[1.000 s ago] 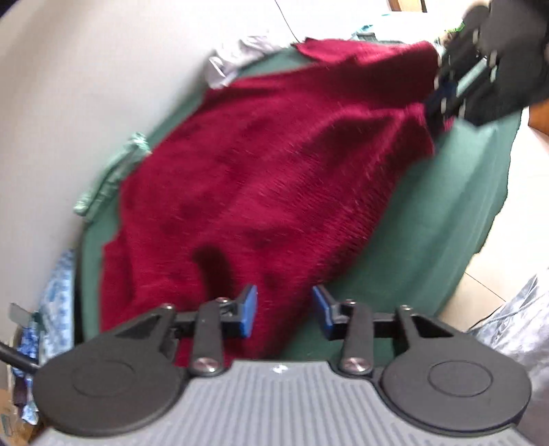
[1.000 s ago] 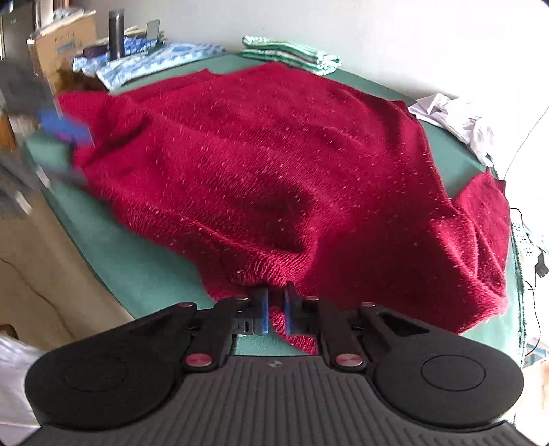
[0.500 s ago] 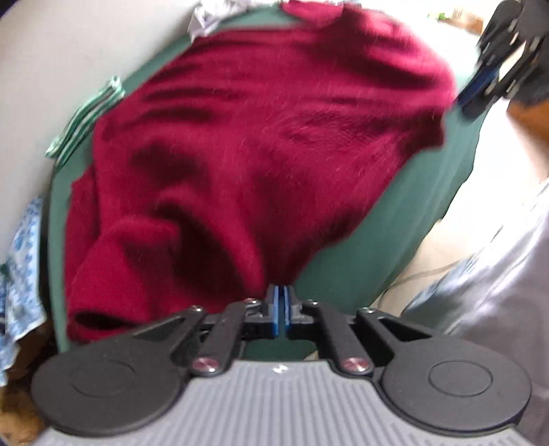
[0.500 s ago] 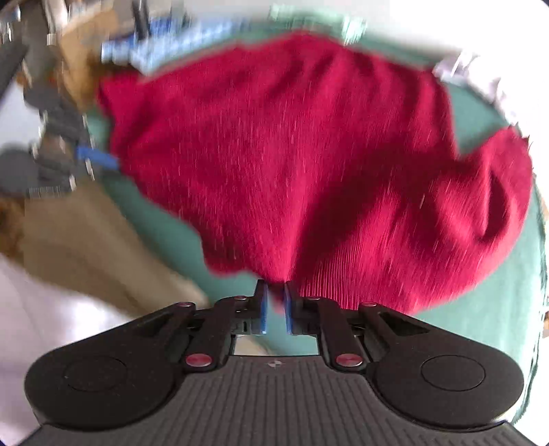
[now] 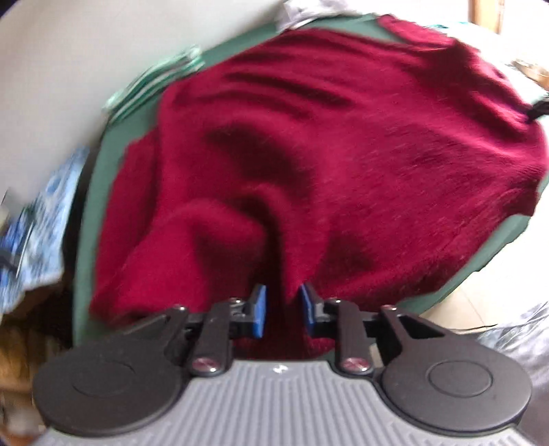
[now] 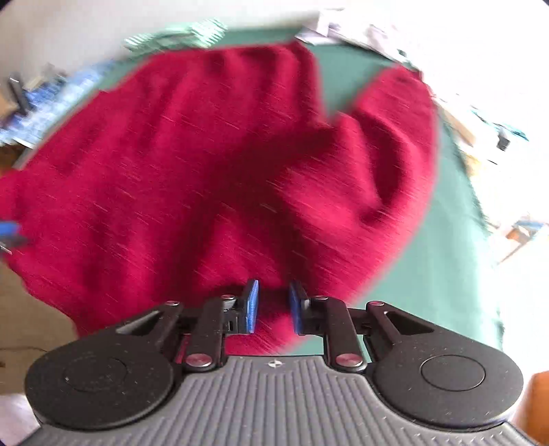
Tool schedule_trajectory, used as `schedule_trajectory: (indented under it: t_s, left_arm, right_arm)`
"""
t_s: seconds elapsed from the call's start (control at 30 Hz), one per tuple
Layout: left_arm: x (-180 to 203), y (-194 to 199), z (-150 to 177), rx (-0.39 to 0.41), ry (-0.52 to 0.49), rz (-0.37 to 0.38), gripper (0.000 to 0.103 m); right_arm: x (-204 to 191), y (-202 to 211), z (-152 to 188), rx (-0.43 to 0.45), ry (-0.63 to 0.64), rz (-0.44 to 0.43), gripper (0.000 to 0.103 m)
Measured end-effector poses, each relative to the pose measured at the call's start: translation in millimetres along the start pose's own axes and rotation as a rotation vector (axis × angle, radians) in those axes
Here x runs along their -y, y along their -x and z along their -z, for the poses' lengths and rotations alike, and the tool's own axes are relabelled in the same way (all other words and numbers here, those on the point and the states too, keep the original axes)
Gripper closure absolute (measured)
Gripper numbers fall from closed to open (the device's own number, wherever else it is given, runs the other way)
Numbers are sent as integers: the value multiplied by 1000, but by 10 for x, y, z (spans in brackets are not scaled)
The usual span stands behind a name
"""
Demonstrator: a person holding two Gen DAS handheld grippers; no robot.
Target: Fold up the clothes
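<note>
Left side: blue patterned cloth [image 5: 37, 219] lies at the far left edge of the desk [image 5: 494, 247], which is covered in green. A folded green striped cloth [image 5: 154, 85] sits against the wall, just beside the red knit sweater [image 5: 343, 137]. The sweater is spread over most of the desk, rumpled, with deep folds near its front edge.

Left claw [image 5: 282, 310]: blue pads parted a little, with a bunched fold of the sweater's hem lying between them; contact with the pads cannot be confirmed owing to blur.

Right claw [image 6: 272, 307]: same condition, narrowly parted, sweater hem between the pads.

Right side: one sleeve [image 6: 394, 144] lies doubled back on the green cover. White crumpled cloth [image 6: 360, 31] rests at the far edge.
</note>
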State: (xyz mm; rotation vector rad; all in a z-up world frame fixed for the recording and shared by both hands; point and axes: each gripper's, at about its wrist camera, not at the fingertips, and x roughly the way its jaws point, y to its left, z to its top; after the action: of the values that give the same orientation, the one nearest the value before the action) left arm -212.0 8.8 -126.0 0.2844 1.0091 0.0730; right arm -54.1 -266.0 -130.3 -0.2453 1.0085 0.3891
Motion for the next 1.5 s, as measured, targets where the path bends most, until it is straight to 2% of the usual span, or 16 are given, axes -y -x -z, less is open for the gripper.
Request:
schedule_trajectory:
  t_s: [0.03, 0.13, 0.2, 0.27, 0.33, 0.37, 0.47, 0.67, 0.83, 0.9, 1.03, 1.1, 1.2, 1.4, 1.43, 1.5]
  left_arm:
    - [-43, 78, 7, 8, 6, 9, 73]
    - [-12, 307, -126, 94, -23, 75, 73]
    - [108, 268, -296, 152, -85, 114, 44]
    - [220, 164, -446, 189, -148, 130, 43]
    - [168, -65, -490, 145, -151, 98, 47]
    - [95, -174, -488, 113, -129, 86, 52]
    - [-292, -334, -359, 34, 0, 108, 52]
    - [-718, -111, -426, 172, 124, 156, 28]
    - [-626, -277, -643, 132, 125, 156, 31]
    - [-569, -298, -679, 120, 133, 140, 26]
    - [-452, -356, -705, 81, 208, 109, 25]
    - [-355, -352, -716, 71, 222, 81, 24]
    - [-227, -377, -756, 59, 227, 51, 22]
    - [5, -386, -949, 77, 199, 39, 21]
    - [43, -384, -987, 82, 192, 39, 21]
    - [119, -381, -1063, 92, 179, 40, 20]
  right_arm:
    - [37, 40, 28, -7, -3, 28, 80]
    - [107, 166, -48, 53, -86, -62, 80]
    - [14, 76, -157, 72, -131, -77, 80]
    - [-148, -69, -251, 83, -122, -72, 80]
    - [-136, -236, -321, 60, -128, -25, 80]
    - [-92, -275, -335, 49, -150, -6, 79]
    - [84, -237, -396, 27, -214, 50, 79]
    - [548, -76, -658, 122, -398, 152, 63]
    - [856, -542, -1161, 142, -358, 263, 62]
    - [963, -816, -1373, 122, -326, 322, 61]
    - [1209, -1171, -1646, 125, -354, 318, 61]
    - [1273, -1224, -1736, 147, -376, 282, 65]
    - [1236, -1216, -1847, 134, -336, 233, 101]
    - [1397, -927, -1666, 142, -243, 364, 101]
    - [1439, -905, -1615, 145, -238, 360, 100]
    - [1479, -851, -1524, 155, -231, 236, 90]
